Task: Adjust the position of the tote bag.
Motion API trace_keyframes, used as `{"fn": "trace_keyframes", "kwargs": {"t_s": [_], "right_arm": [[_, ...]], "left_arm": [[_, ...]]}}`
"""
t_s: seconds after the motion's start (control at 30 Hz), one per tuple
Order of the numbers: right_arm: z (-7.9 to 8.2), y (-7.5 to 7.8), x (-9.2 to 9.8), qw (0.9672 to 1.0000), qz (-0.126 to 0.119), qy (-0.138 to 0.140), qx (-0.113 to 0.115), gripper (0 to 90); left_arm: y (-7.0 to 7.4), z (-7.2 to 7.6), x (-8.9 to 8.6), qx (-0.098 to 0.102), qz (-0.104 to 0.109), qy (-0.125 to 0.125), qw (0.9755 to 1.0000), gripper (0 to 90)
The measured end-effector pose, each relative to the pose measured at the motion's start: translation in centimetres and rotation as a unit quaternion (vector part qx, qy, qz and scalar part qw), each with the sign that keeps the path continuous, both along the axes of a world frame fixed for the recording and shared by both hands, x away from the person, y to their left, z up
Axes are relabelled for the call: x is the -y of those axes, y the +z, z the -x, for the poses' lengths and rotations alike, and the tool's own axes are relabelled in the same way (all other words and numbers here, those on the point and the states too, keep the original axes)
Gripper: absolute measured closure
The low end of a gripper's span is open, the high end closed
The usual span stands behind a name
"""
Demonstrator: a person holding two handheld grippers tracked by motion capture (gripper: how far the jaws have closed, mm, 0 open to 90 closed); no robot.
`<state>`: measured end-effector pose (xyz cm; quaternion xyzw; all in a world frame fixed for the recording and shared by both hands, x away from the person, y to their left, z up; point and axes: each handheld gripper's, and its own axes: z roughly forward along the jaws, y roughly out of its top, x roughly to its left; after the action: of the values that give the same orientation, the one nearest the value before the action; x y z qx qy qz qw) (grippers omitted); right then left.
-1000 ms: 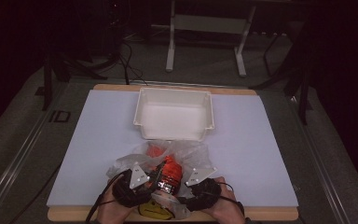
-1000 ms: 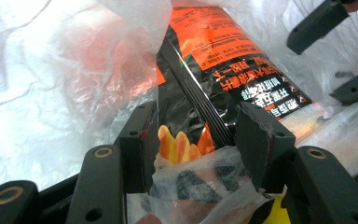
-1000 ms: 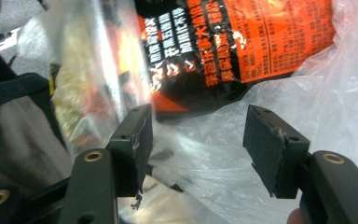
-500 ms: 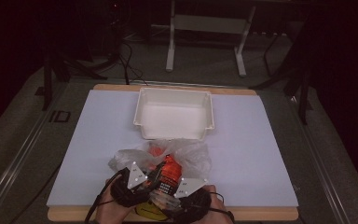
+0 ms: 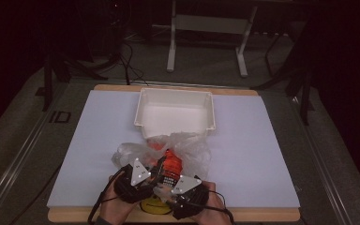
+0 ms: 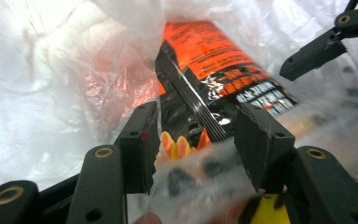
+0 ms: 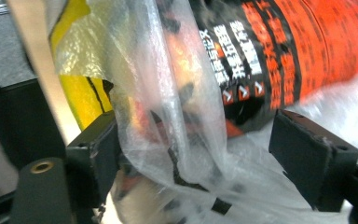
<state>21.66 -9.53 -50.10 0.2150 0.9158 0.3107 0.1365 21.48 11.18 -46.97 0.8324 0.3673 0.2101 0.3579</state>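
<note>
Both black grippers carry grey triangular plates, brass-ringed holes, trailing black cables and flat fingers.

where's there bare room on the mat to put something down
Free: the white mat right of the plastic bag and white bin, and the strip left of both. The bin itself is empty. Crowded: near edge, where left gripper and right gripper work the bag.

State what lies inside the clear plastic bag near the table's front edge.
Inside the plastic bag lies an orange-and-black snack packet; something orange-red shows behind it, blurred by film. The rest is covered.
</note>
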Motion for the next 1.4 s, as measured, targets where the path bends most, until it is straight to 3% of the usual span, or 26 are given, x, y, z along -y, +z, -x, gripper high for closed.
{"fn": "trace_keyframes", "kwargs": {"t_s": [0.13, 0.37, 0.53, 0.57, 0.6, 0.7, 0.9, 1.23, 1.33, 1.37, 1.4], "right_arm": [[-1.1, 0.0, 0.7, 0.9998, -0.003, -0.018, 0.002, 21.8], [-1.3, 0.3, 1.2, 0.9999, -0.009, -0.015, -0.002, 27.8], [-1.4, 0.3, 1.3, 0.9999, -0.008, -0.004, -0.007, 32.5], [-1.5, 0.3, 1.4, 0.9999, -0.009, -0.005, -0.008, 32.7], [-1.5, 0.3, 1.4, 0.9999, -0.009, -0.006, -0.009, 33.1], [-1.7, 0.3, 1.6, 0.9999, -0.010, -0.008, -0.011, 34.0], [-1.9, 0.1, 1.9, 0.9997, -0.008, -0.015, -0.018, 37.6], [-2.1, -0.2, 2.3, 0.9992, -0.007, -0.025, -0.029, 41.5], [-2.2, -0.2, 2.4, 0.9992, -0.007, -0.026, -0.030, 41.8], [-2.2, -0.2, 2.5, 0.9991, -0.008, -0.027, -0.030, 41.8], [-2.2, -0.1, 2.5, 0.9992, -0.008, -0.027, -0.030, 41.8]], "left_arm": [[1.0, -0.6, 0.2, 0.009, 0.006, 0.005, 0.9999, 50.9], [2.5, -1.7, 2.7, 0.035, -0.021, -0.037, 0.9985, 55.8], [1.9, -3.8, 3.7, 0.011, -0.050, -0.058, 0.9970, 71.2], [1.6, -4.2, 3.8, 0.005, -0.064, -0.057, 0.9963, 72.4], [1.2, -4.6, 3.8, 0.001, -0.075, -0.052, 0.9958, 73.0], [0.2, -5.3, 3.0, -0.017, -0.083, -0.027, 0.9961, 75.3], [-0.5, -5.2, 0.1, -0.021, -0.102, 0.027, 0.9942, 76.4], [-1.8, -4.9, -4.0, -0.034, -0.134, 0.100, 0.9854, 76.8], [-1.9, -5.1, -4.8, -0.038, -0.134, 0.121, 0.9829, 76.8], [-1.8, -5.1, -5.0, -0.041, -0.128, 0.124, 0.9832, 76.1], [-1.7, -5.0, -5.0, -0.042, -0.117, 0.119, 0.9851, 75.0]]}}
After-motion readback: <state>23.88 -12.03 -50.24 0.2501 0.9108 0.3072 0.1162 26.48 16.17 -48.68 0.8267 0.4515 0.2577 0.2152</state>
